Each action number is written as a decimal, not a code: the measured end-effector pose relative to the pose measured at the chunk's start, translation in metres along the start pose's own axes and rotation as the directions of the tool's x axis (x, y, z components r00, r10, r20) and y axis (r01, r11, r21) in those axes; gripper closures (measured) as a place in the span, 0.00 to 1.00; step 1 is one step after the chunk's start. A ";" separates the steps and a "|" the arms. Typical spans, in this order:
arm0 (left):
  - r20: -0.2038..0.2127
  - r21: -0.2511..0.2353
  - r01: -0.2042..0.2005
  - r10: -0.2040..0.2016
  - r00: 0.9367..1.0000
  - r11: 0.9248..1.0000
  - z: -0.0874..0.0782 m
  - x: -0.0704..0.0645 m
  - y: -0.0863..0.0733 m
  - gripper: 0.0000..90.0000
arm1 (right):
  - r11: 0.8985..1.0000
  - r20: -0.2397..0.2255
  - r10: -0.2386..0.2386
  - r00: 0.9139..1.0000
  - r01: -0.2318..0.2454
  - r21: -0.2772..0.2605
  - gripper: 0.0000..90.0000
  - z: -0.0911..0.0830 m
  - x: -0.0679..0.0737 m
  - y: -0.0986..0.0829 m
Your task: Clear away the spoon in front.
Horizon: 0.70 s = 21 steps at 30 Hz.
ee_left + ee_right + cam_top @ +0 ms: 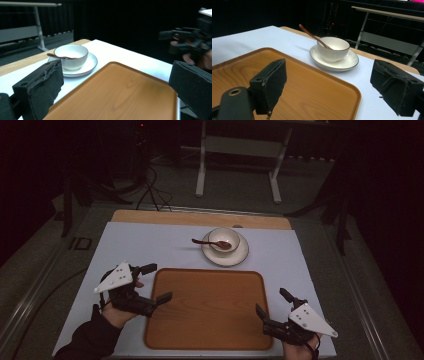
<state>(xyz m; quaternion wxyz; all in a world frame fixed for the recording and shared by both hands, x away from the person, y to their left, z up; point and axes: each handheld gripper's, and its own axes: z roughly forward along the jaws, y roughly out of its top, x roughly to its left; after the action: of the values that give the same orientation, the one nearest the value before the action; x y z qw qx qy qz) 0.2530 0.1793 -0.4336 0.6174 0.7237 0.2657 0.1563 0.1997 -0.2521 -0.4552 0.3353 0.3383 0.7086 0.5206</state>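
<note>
An empty wooden tray (210, 307) (120, 95) (307, 92) lies on the white table near its front edge. Behind it stands a white bowl (224, 240) (71, 56) (333, 48) on a white saucer (235, 257) (91, 62) (347, 63), with a brown spoon (207, 242) (58, 57) (312, 36) resting in the bowl, handle out to the left. My left gripper (156, 282) (117, 87) is open at the tray's left edge. At the tray's right front corner my right gripper (272, 302) (328, 85) is open too. Neither holds anything.
The white table top (150, 245) ends in a wooden strip (200, 218) at the back. Beyond it a white-legged bench (240, 150) stands on the dark floor, with cables (150, 190) trailing at the left.
</note>
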 end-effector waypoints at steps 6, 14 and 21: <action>-0.046 -0.011 0.052 -0.052 0.998 0.999 0.026 0.014 0.009 0.01 | 1.000 -0.003 0.002 1.000 -0.002 -0.004 0.15 0.000 0.000 0.000; -0.124 -0.022 0.136 -0.137 0.983 0.991 0.063 0.029 0.011 0.04 | 1.000 -0.010 0.001 1.000 -0.001 -0.001 0.15 0.001 0.001 0.000; -0.180 -0.025 0.162 -0.164 0.970 0.987 0.085 0.035 0.008 0.12 | 1.000 -0.014 0.000 1.000 0.000 0.000 0.15 0.001 0.001 0.000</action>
<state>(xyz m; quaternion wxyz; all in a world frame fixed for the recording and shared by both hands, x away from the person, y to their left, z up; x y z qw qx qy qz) 0.3302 0.1299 -0.4458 0.6053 0.6790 0.3783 0.1717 0.1999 -0.2503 -0.4554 0.3302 0.3348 0.7108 0.5230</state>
